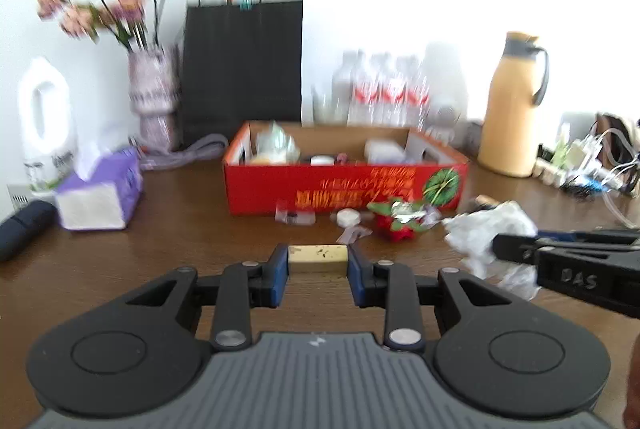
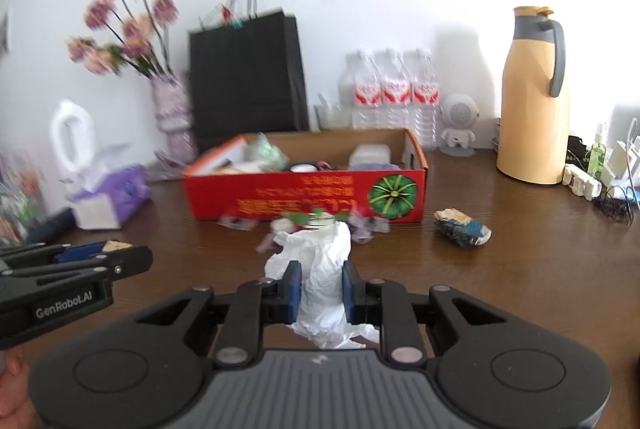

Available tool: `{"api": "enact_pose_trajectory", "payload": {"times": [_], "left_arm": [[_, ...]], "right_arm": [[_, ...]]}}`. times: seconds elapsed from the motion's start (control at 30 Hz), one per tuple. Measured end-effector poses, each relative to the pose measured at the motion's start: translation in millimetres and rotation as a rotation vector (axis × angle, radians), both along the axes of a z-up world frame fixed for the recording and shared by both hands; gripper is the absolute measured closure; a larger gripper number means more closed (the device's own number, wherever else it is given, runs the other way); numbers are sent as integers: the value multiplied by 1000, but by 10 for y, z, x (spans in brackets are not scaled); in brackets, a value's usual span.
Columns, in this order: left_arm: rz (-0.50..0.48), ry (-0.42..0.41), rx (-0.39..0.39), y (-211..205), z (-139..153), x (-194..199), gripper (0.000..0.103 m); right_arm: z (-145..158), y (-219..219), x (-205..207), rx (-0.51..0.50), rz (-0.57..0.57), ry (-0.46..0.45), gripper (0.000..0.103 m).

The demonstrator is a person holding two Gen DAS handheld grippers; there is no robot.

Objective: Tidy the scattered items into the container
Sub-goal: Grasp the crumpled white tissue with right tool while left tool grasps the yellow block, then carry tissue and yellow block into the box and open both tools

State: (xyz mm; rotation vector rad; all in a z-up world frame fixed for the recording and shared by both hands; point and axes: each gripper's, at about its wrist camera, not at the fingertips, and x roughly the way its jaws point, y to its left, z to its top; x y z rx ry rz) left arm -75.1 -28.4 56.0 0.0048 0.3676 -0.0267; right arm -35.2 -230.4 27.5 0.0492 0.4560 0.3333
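Note:
My left gripper (image 1: 318,261) is shut on a small yellow block (image 1: 318,258), held above the brown table in front of the red cardboard box (image 1: 344,185). My right gripper (image 2: 319,283) is shut on a crumpled white tissue (image 2: 320,261), also short of the red box (image 2: 304,195). The box holds several items. Scattered before it lie a red and green wrapper (image 1: 398,219), a white round piece (image 1: 347,217), small clear packets (image 1: 294,217) and a crumpled blue and white wrapper (image 2: 462,227).
Behind the box stand a black paper bag (image 1: 244,65), a vase of pink flowers (image 1: 154,97), water bottles (image 2: 394,93) and a yellow thermos jug (image 2: 534,97). A purple tissue pack (image 1: 100,193) lies left. Cables and chargers (image 1: 592,165) crowd the right edge.

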Motion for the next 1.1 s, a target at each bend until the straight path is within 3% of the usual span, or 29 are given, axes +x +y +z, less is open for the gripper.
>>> {"api": "enact_pose_trajectory", "payload": {"times": [0.23, 0.53, 0.77, 1.0, 1.1], "left_arm": [[-1, -95, 4, -87, 59, -607, 72], [-2, -135, -25, -108, 190, -574, 72], [0, -170, -22, -56, 390, 79, 72], [11, -173, -33, 101, 545, 1049, 72], [-12, -220, -7, 107, 615, 1594, 72]], "right_arm": [[-38, -93, -701, 41, 10, -87, 83], [71, -181, -823, 61, -13, -170, 83], [278, -184, -293, 51, -30, -185, 83], [580, -155, 610, 63, -55, -225, 83], [669, -94, 1127, 68, -33, -219, 83]]}}
